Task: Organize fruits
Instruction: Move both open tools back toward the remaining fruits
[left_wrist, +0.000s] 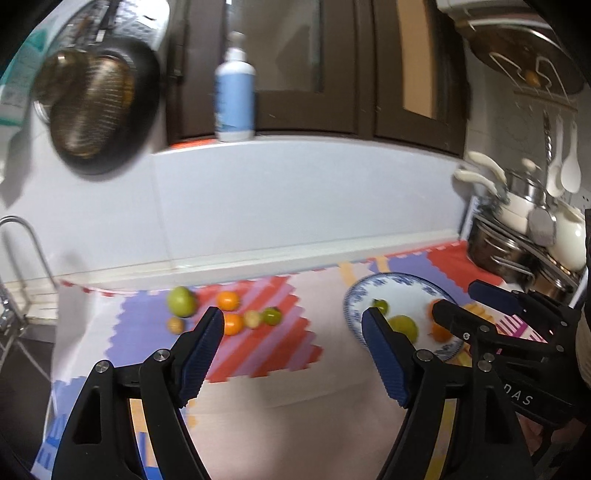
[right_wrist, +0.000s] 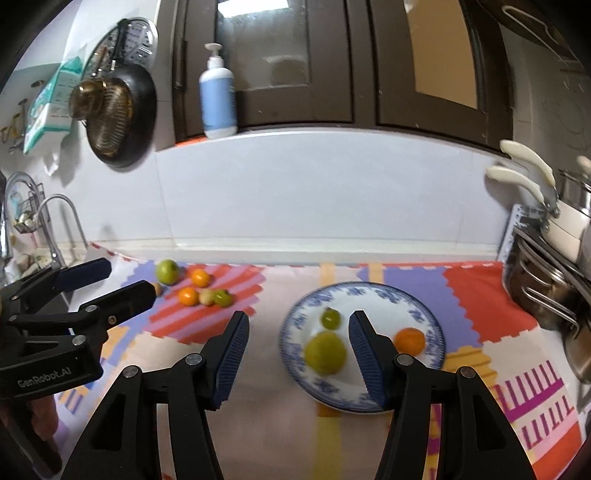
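Observation:
A blue-patterned white plate (right_wrist: 424, 310) sits on the colourful mat and holds a large green fruit (right_wrist: 325, 352), a small green fruit (right_wrist: 330, 318) and an orange (right_wrist: 409, 340). The plate also shows in the left wrist view (left_wrist: 402, 286). Several loose fruits lie on the mat to the left: a big green one (left_wrist: 181, 301), two oranges (left_wrist: 227, 300), a yellowish one (left_wrist: 253, 318) and a small green one (left_wrist: 271, 315). My left gripper (left_wrist: 293, 321) is open and empty above the mat. My right gripper (right_wrist: 297, 326) is open and empty over the plate's left side.
Stacked steel pots (right_wrist: 546, 291) stand at the right end of the counter. A sink tap (right_wrist: 55, 221) is at the left. A soap bottle (right_wrist: 218, 96) stands on the ledge by the dark cabinets. A pan and strainer (right_wrist: 118, 114) hang on the wall.

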